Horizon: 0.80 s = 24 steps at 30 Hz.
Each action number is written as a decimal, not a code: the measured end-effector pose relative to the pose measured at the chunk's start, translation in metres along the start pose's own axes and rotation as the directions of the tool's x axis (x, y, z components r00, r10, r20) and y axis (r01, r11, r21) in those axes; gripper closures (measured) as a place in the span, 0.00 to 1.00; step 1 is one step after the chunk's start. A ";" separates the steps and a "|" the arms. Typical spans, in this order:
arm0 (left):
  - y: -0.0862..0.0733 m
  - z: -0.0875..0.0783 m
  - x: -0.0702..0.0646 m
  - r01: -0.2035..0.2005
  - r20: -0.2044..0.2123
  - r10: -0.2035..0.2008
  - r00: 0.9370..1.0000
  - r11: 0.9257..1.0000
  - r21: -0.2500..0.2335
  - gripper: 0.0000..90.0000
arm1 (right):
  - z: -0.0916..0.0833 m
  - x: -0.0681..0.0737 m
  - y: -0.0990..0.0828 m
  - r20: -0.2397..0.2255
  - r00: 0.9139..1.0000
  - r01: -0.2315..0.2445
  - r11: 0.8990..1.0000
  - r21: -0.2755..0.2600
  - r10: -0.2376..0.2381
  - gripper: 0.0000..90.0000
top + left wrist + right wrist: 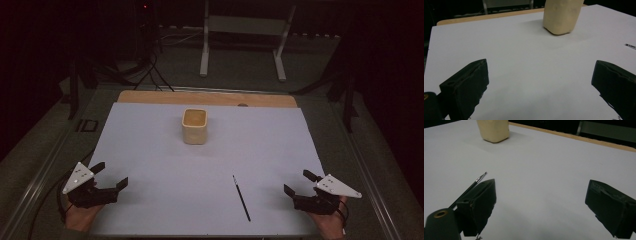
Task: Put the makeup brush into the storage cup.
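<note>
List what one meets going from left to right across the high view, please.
Left hand-held gripper → cream cup → thin black brush → right hand-held gripper, all on the white sheet.

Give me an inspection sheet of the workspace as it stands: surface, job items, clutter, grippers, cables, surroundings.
Surface: white sheet over a wooden table; flat, no spills seen.
Job's things: thin black paintbrush lying flat near the front edge, closer to the right gripper; cream square cup upright at centre rear, apart from the brush.
Clutter: nothing seen on the sheet; a small dark object lies off the table's left edge.
Grippers: left gripper and right gripper both low at the front corners, fingers open, holding nothing.
Cables: one trails from the left gripper; more run on the floor behind.
Surroundings: dark room, white metal stand behind the table.
</note>
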<state>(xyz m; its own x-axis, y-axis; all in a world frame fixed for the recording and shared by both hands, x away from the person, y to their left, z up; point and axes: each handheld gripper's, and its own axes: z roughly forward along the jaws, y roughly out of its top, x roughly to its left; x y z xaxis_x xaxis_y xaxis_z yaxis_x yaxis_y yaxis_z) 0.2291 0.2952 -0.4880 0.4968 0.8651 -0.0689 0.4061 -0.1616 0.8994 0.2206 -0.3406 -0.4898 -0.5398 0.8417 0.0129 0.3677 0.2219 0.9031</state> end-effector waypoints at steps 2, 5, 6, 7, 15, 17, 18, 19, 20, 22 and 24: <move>0.000 0.000 0.000 -0.002 -0.001 0.002 1.000 1.000 0.002 0.02 | 0.000 -0.001 0.000 -0.001 1.000 -0.005 1.000 0.002 0.005 0.11; 0.000 0.000 0.000 -0.003 -0.002 0.003 1.000 1.000 0.001 0.02 | 0.000 -0.001 0.000 -0.001 1.000 -0.012 1.000 0.001 0.012 0.11; 0.000 0.000 0.000 -0.004 -0.003 0.004 1.000 1.000 0.004 0.02 | 0.000 -0.001 0.000 -0.003 1.000 -0.016 1.000 0.002 0.016 0.11; 0.000 0.000 0.000 -0.003 -0.003 0.003 1.000 1.000 0.005 0.02 | 0.000 -0.002 0.000 -0.002 1.000 -0.016 1.000 0.002 0.016 0.11; 0.000 0.001 -0.001 -0.008 -0.006 0.008 1.000 1.000 0.011 0.02 | 0.000 -0.002 0.000 -0.006 1.000 -0.025 1.000 0.006 0.025 0.11; 0.000 0.001 0.000 -0.008 -0.007 0.008 1.000 1.000 0.011 0.02 | 0.000 -0.002 0.000 -0.008 1.000 -0.026 1.000 0.006 0.026 0.11; -0.001 0.000 0.000 -0.007 -0.007 0.007 1.000 1.000 0.010 0.02 | 0.000 -0.002 0.000 -0.007 1.000 -0.025 1.000 0.006 0.025 0.11; -0.001 0.000 0.000 -0.007 -0.008 0.007 1.000 1.000 0.010 0.02 | 0.000 -0.002 0.000 -0.008 1.000 -0.025 1.000 0.006 0.025 0.11; -0.001 0.000 0.000 -0.007 -0.008 0.007 1.000 1.000 0.010 0.02 | 0.000 -0.002 0.001 -0.010 1.000 -0.026 1.000 0.005 0.026 0.11; -0.001 0.000 0.000 -0.008 -0.008 0.008 1.000 1.000 0.009 0.02 | 0.000 -0.001 0.001 -0.011 1.000 -0.026 1.000 0.006 0.026 0.11; -0.001 0.001 0.000 -0.008 -0.007 0.008 1.000 1.000 0.009 0.02 | 0.000 -0.001 0.001 -0.014 1.000 -0.027 1.000 0.007 0.027 0.11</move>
<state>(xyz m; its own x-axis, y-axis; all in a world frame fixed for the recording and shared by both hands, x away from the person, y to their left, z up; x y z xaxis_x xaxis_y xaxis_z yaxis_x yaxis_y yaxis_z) 0.2291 0.2945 -0.4887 0.4950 0.8669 -0.0589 0.4089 -0.1726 0.8961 0.2216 -0.3410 -0.4887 -0.5404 0.8403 0.0436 0.3874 0.2024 0.8994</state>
